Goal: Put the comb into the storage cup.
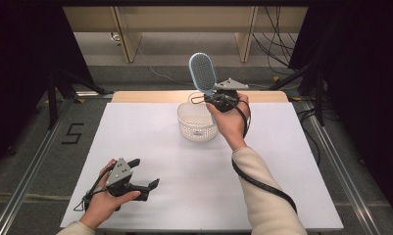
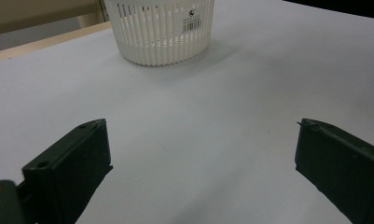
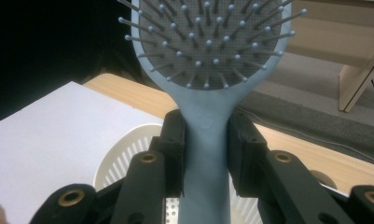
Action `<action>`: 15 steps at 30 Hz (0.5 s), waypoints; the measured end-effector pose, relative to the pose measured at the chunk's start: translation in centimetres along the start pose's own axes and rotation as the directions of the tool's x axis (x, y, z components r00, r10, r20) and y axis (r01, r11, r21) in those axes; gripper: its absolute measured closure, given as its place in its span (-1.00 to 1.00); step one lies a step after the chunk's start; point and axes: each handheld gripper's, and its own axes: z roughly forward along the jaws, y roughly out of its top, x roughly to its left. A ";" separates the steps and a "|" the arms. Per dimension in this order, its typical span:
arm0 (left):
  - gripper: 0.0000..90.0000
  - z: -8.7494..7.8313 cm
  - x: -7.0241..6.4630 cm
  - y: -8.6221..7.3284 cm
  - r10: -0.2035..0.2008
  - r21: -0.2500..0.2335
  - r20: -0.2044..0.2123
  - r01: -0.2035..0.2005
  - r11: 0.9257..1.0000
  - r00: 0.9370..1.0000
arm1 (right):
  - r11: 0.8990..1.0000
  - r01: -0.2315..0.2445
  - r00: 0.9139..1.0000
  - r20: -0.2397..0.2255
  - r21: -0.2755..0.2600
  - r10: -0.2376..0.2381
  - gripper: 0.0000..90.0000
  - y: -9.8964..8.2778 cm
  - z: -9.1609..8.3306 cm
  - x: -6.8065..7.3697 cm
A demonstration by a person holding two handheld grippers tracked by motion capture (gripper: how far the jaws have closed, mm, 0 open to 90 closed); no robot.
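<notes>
A: What lies around the work?

B: In the high view a white table (image 1: 150, 147) takes the middle of the frame, with a white basket (image 1: 197, 122) just above centre. A wooden edge runs along the table's far side, and wooden legs and cables stand at the top of the frame. A "5" is marked on the floor at the left.

A: Anything in the way?

B: Nothing lies between the left gripper (image 1: 141, 175) at lower left and the basket; it is bare table.

A: And the basket's contents?

B: What shows of its inside in the high view looks empty. In the right gripper view the brush (image 3: 206, 140) hides part of it.

A: Where is the brush?

B: Held upright above the basket's right rim, head up, bristles toward the camera.

A: The tools?

B: The right gripper (image 1: 214, 99) clamps the brush handle, both pads pressed on it. The left gripper's jaws stand wide apart with nothing between them, well apart from the basket (image 2: 161, 30).
</notes>
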 end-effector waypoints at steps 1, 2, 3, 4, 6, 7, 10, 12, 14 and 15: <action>-0.94 0.0 0.0 0.0 0.000 0.000 0.000 0.000 1.000 1.000 | 1.000 0.000 1.000 0.000 0.000 0.000 0.56 0.0 0.0 0.0; -0.94 0.0 0.0 0.0 0.000 0.000 0.000 0.000 1.000 1.000 | 1.000 0.001 1.000 -0.001 0.003 -0.001 0.56 0.0 0.1 0.0; -0.94 0.0 0.0 0.0 -0.001 -0.001 0.000 0.001 1.000 1.000 | 1.000 0.001 1.000 -0.001 0.003 -0.001 0.56 0.0 0.1 0.0; -0.94 0.0 0.0 0.0 -0.001 -0.002 0.000 0.001 1.000 1.000 | 1.000 0.000 1.000 -0.001 0.002 0.000 0.56 0.0 0.2 0.1; -0.94 0.0 0.0 0.0 -0.002 -0.003 0.000 0.002 1.000 1.000 | 1.000 -0.001 1.000 -0.001 0.003 0.001 0.56 0.1 0.3 0.1; -0.94 0.0 0.0 0.0 -0.001 -0.002 0.000 0.001 1.000 1.000 | 1.000 0.001 1.000 -0.001 0.004 -0.001 0.56 0.1 0.4 0.1; -0.94 0.0 0.0 0.0 -0.001 -0.002 0.000 0.001 1.000 1.000 | 1.000 0.002 1.000 -0.001 0.004 -0.002 0.56 0.2 0.5 0.1; -0.94 0.0 0.0 0.0 -0.001 -0.003 0.001 0.001 1.000 1.000 | 1.000 0.003 1.000 -0.002 0.003 -0.003 0.56 0.2 0.6 0.2; -0.94 0.0 0.0 0.0 -0.001 -0.003 0.000 0.001 1.000 1.000 | 1.000 0.005 1.000 -0.001 0.003 -0.005 0.56 0.2 0.7 0.2; -0.94 0.0 0.0 0.0 -0.001 -0.003 0.000 0.001 1.000 1.000 | 1.000 0.005 1.000 -0.002 0.003 -0.005 0.56 0.2 0.8 0.2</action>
